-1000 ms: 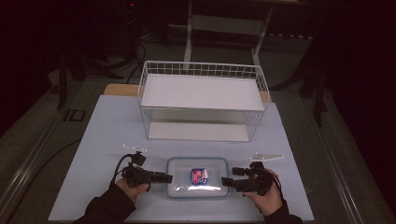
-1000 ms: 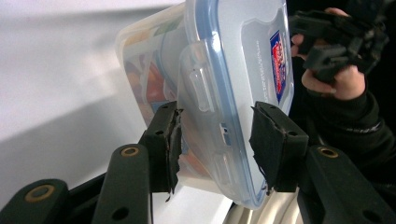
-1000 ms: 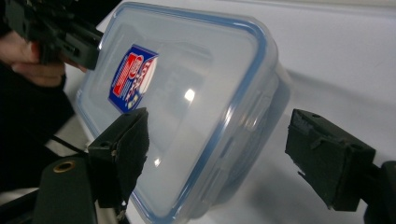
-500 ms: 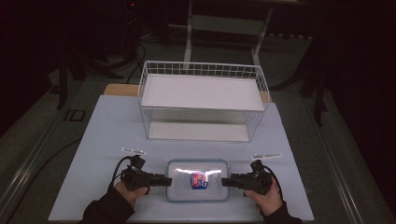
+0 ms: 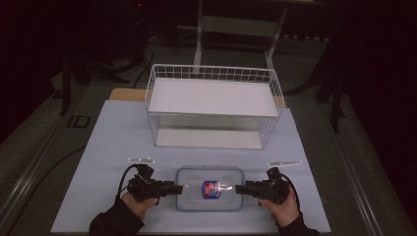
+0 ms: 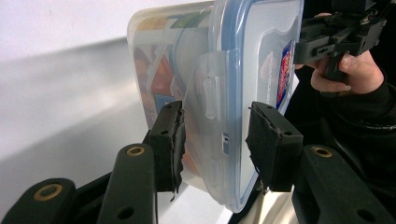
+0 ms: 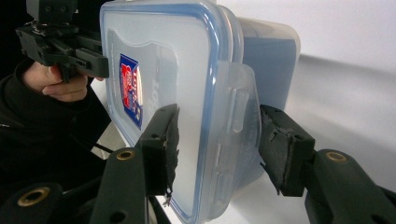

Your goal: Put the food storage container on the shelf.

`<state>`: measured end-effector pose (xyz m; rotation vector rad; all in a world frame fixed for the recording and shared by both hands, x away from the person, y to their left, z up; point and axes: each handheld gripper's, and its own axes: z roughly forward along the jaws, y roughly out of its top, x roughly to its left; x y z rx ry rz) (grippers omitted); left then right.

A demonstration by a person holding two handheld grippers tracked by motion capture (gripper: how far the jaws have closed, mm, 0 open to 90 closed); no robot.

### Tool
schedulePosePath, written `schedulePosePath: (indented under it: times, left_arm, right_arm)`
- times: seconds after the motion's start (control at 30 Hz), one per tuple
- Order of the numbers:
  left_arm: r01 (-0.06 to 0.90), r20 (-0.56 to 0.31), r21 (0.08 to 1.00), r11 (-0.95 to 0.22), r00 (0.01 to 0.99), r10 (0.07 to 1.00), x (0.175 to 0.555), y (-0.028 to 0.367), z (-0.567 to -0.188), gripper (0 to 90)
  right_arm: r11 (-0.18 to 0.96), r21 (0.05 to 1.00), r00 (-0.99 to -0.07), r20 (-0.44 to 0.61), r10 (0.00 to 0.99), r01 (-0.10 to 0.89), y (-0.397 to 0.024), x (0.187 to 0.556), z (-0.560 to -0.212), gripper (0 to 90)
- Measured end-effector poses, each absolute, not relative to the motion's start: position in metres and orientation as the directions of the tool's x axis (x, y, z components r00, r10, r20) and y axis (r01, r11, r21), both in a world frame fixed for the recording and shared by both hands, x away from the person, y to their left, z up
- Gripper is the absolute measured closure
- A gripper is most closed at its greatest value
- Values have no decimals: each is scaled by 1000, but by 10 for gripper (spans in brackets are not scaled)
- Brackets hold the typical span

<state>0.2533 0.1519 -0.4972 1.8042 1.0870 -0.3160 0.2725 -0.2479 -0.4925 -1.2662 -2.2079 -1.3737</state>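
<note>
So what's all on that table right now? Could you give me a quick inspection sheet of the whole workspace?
Surface: pale blue table top, lit, with dark floor around it.
Job's things: clear plastic container with a blue-rimmed clip lid and a red and blue label, lying flat near the front edge; white wire basket behind it.
Clutter: nothing seen.
Grippers: left gripper shut on the container's left end clip; right gripper at the right end clip, its jaws just closing around it, the far pad not yet touching.
Cables: black cable looping from the left gripper.
Surroundings: dark room, grey metal stand behind the table.
</note>
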Motion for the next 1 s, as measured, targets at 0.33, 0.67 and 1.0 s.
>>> schedulePosePath:
  times: [0.33, 0.67, 1.0]
  left_arm:
    - [747, -587, 657, -104, 593, 551, 268, 149, -483, 561]
    - [706, -551, 703, -83, 616, 563, 288, 146, -472, 559]
    - [676, -533, 734, -64, 632, 563, 315, 142, -475, 558]
  right_arm:
    - [178, 666, -636, 544, 548, 724, -248, 288, -474, 494]
    - [169, 705, -658, 510, 554, 689, -250, 311, -461, 494]
    - [156, 734, -670, 484, 562, 661, -253, 337, -456, 493]
